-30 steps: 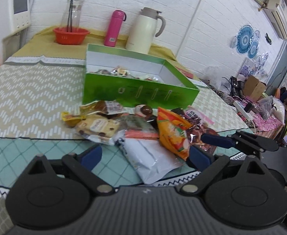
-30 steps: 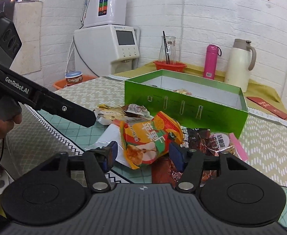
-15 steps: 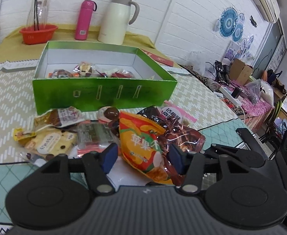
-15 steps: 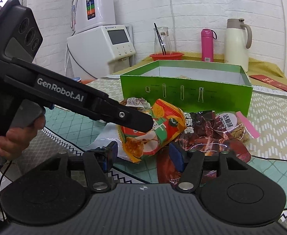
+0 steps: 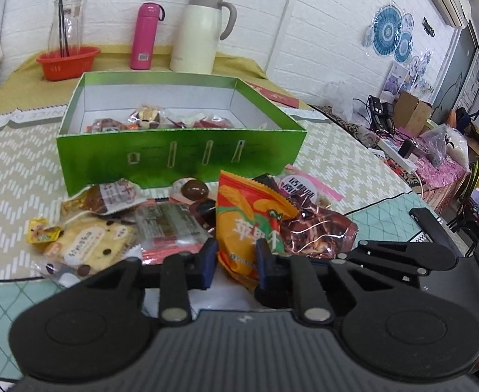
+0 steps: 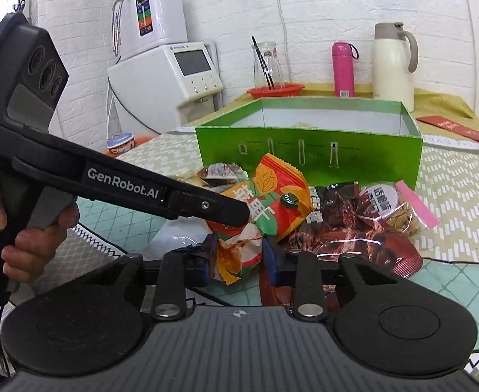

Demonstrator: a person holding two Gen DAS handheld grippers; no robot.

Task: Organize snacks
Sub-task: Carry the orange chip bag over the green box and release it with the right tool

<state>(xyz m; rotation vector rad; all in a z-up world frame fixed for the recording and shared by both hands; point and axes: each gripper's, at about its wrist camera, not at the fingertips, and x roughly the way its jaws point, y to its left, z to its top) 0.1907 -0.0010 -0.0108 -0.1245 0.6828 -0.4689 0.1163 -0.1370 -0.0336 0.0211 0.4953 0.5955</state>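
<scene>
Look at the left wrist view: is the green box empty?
No: the green box already holds several wrapped snacks along its near inside wall.

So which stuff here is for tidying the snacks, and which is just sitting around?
For the job:
- orange snack bag
- cookie packet
- brown shiny packet
- green box

Just sitting around:
- pink bottle
- cream jug
- red bowl

Table (image 5: 17, 163) with a chevron-patterned cloth. On it stand a green box (image 5: 180, 160) and a heap of snack packets (image 5: 174, 225).
</scene>
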